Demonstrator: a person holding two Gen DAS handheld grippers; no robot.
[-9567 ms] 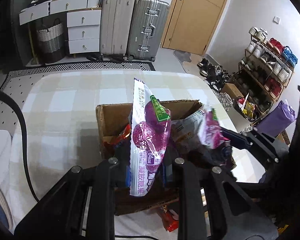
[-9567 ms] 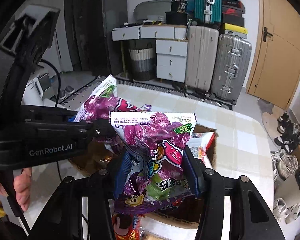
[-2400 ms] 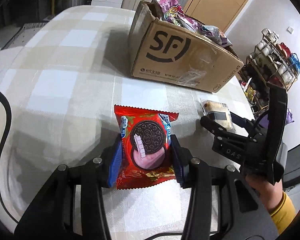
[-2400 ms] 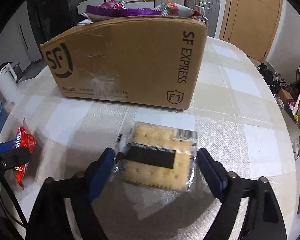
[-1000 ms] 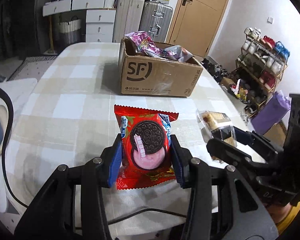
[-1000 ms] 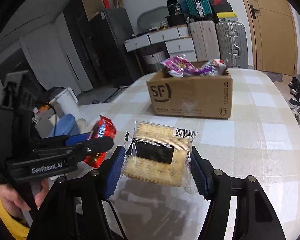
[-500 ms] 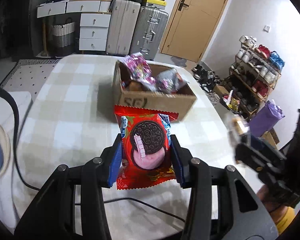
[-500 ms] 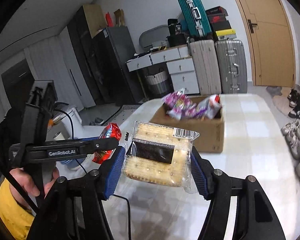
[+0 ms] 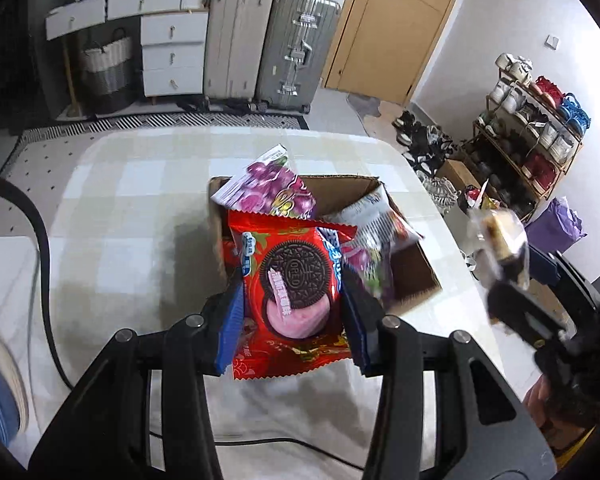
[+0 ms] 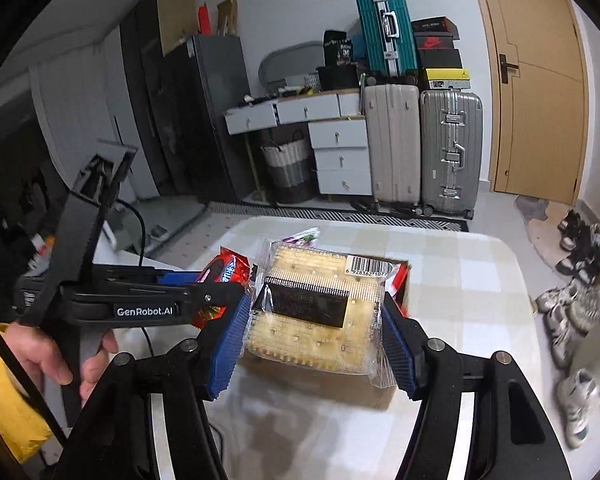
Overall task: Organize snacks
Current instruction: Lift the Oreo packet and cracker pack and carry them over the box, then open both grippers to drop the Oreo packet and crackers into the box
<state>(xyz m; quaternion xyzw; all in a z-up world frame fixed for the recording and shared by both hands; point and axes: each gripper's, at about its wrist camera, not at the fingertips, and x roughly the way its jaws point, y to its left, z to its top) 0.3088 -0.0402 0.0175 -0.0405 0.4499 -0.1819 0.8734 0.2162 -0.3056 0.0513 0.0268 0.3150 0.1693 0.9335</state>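
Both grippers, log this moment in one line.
left hand-held gripper: grips Oreo pack | right hand-held gripper: grips crackers | box: below

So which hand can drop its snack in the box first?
Probably the left: its Oreo packet already hangs over the open cardboard box. The right tool's cracker pack is off to the box's side.

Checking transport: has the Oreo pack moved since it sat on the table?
Yes. The Oreo pack, clamped in the left gripper, is lifted off the table, over the cardboard box.

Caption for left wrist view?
Left gripper holds red Oreo packet above open cardboard box of snacks.
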